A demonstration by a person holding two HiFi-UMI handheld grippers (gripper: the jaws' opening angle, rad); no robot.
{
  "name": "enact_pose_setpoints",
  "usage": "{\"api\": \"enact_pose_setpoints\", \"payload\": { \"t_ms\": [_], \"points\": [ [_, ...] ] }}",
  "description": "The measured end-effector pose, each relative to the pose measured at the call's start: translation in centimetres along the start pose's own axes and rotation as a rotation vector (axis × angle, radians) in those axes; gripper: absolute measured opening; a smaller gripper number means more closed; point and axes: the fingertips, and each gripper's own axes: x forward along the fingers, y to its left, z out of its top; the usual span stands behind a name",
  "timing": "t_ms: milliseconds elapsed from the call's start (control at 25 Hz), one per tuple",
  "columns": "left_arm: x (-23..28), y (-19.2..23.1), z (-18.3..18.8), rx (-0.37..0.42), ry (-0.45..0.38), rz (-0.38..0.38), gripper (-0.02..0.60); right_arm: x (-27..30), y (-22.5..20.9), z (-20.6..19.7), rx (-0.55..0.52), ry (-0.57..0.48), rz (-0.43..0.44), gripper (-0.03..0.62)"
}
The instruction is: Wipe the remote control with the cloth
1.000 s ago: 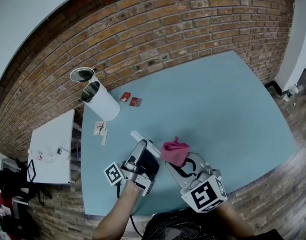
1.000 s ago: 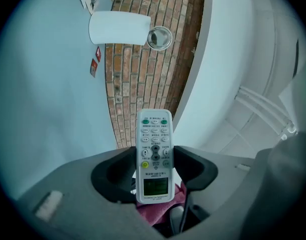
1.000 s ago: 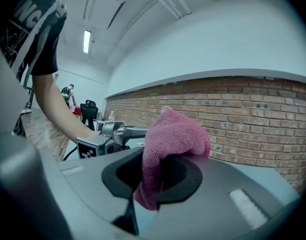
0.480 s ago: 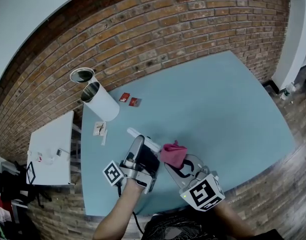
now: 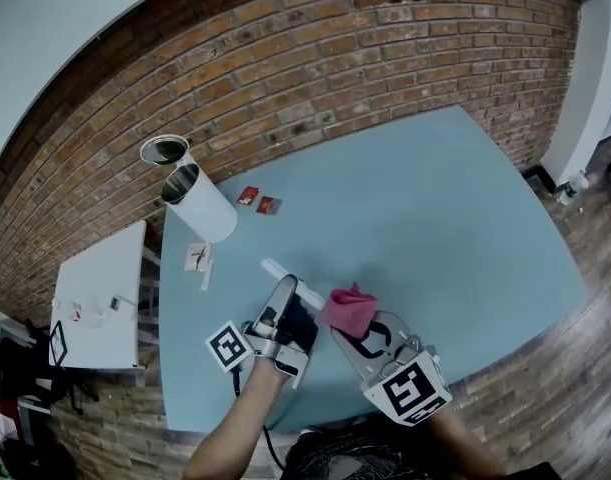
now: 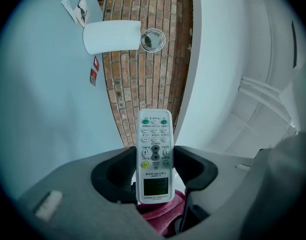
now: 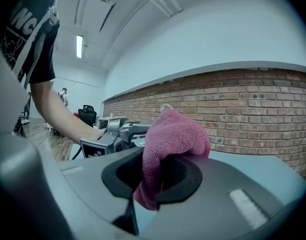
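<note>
1. Head view puts the work at the lower middle of the frame, above the near edge of the blue table (image 5: 455, 198). The left gripper (image 5: 290, 293) is there at left and the right gripper (image 5: 347, 330) at right, their tips close together.
2. Left gripper view shows the jaws pressed against the two long sides of the white remote control (image 6: 154, 154). They pinch it about midway, button face toward the camera, far end pointing at the brick wall (image 6: 137, 74).
3. Right gripper view shows the jaws closed on a bunched pink cloth (image 7: 173, 139), which bulges above and hangs below the pinch.
4. The cloth (image 5: 350, 310) sits at the remote control's (image 5: 293, 281) lower right end in the head view. It shows just under the display end in the left gripper view (image 6: 160, 211). It looks to be touching, though I cannot tell how firmly.
5. My judgement is that the wiping itself is in hand, working on the display end only.
6. The next move calls for dragging the cloth along the button face toward the far end while the left grip holds steady. The pinched sides will need a re-grip to be reached.
7. A white cylinder (image 5: 207, 208) lies well apart at the upper left.
</note>
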Motion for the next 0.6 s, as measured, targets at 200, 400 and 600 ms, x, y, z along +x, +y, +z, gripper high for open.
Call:
{"api": "enact_pose_setpoints", "payload": {
  "t_ms": [200,400,600],
  "points": [
    [-0.3,0.8,-0.2,0.106,0.053,0.076,0.236,-0.3,-0.5,1.1,0.042,-0.049,0.002,0.063],
    [-0.6,1.1,-0.3,0.174,0.09,0.122,0.236,-0.1,-0.6,2.1,0.063,-0.078,0.01,0.063],
    [-0.8,1.8,-1.0,0.202,0.132,0.152,0.236,0.0,-0.6,2.2,0.07,-0.085,0.011,0.063]
  ]
}}
